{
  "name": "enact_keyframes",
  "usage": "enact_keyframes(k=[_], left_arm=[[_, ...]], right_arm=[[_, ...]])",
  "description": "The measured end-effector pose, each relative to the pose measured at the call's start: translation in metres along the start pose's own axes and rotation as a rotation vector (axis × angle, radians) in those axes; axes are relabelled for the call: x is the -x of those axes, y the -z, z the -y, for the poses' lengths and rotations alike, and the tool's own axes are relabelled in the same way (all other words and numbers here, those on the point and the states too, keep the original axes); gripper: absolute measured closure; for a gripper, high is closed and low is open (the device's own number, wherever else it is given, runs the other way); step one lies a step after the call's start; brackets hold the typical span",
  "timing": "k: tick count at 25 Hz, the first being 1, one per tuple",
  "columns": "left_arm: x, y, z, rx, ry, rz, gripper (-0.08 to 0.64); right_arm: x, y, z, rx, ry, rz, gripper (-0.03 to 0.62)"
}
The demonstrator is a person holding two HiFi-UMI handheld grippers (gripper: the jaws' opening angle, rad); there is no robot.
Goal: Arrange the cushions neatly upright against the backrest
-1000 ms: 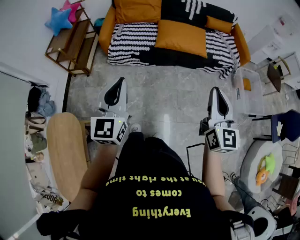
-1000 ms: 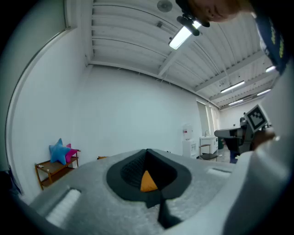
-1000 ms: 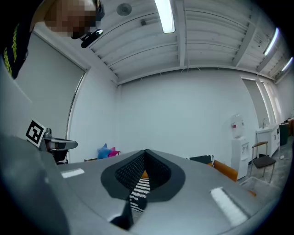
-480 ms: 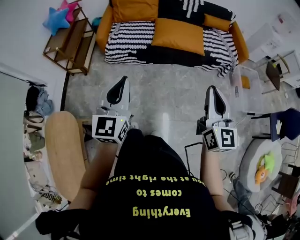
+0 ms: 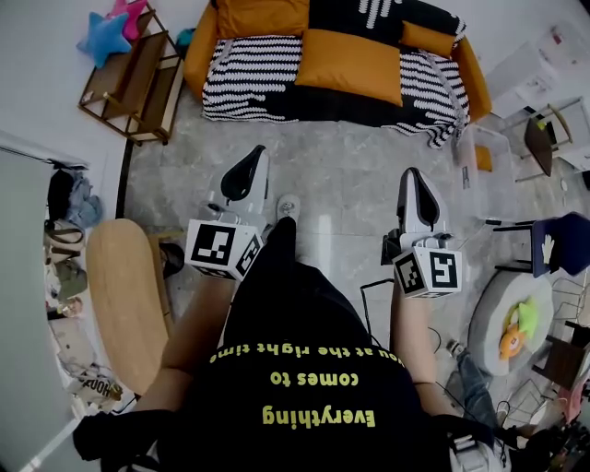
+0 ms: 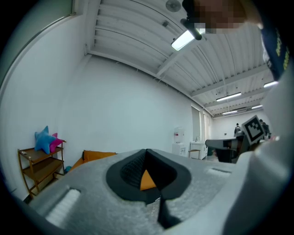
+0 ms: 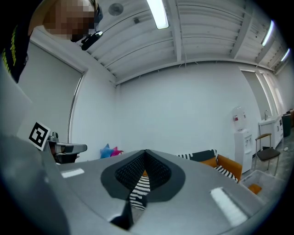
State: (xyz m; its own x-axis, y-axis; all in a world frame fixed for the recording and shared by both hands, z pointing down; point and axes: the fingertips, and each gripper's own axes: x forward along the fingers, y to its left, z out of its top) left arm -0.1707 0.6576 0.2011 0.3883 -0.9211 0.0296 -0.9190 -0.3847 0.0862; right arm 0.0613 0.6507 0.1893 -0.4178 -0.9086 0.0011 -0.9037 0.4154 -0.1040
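Note:
An orange sofa [image 5: 201, 44] under a black-and-white striped cover [image 5: 253, 78] stands at the top of the head view. A large orange cushion [image 5: 355, 64] lies flat on its seat. Another orange cushion [image 5: 263, 17] is at the back left, and a small one [image 5: 426, 39] at the right by a black patterned cushion [image 5: 396, 14]. My left gripper [image 5: 251, 161] and right gripper [image 5: 411, 180] hover over the grey floor, well short of the sofa. Both are shut with nothing held. In the gripper views the shut jaws [image 6: 147, 170] [image 7: 144, 170] point level toward the sofa.
A wooden shelf [image 5: 129, 78] with star-shaped plush toys [image 5: 103, 32] stands left of the sofa. An oval wooden table [image 5: 124, 295] is at my left. A clear plastic box [image 5: 479, 152], a blue chair [image 5: 562, 244] and a round grey seat [image 5: 512, 323] crowd the right side.
My left gripper has moved forward toward the sofa and a little right. A shoe has come into view between the grippers. The right gripper has barely shifted. Both stay shut.

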Motion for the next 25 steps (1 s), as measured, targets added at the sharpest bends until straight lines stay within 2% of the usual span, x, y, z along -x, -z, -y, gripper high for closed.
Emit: enact_keyframes(k=[7,18,25], left_arm=[[-0.062,0.000,-0.019,-0.001,0.042,-0.011,0.563],[-0.195,-0.023,-0.104,-0.034,0.075,0.007,0.563],[-0.255,-0.030,-0.136,-0.040,0.098,0.011,0.563]], right_arm=[[-0.049,0.001,0.022,-0.010,0.028,-0.015,0.581],[-0.195,-0.007,0.050,0.016,0.026,-0.021,0.581],[-0.246,-0.008,0.073,-0.010,0.081,-0.022,0.581]])
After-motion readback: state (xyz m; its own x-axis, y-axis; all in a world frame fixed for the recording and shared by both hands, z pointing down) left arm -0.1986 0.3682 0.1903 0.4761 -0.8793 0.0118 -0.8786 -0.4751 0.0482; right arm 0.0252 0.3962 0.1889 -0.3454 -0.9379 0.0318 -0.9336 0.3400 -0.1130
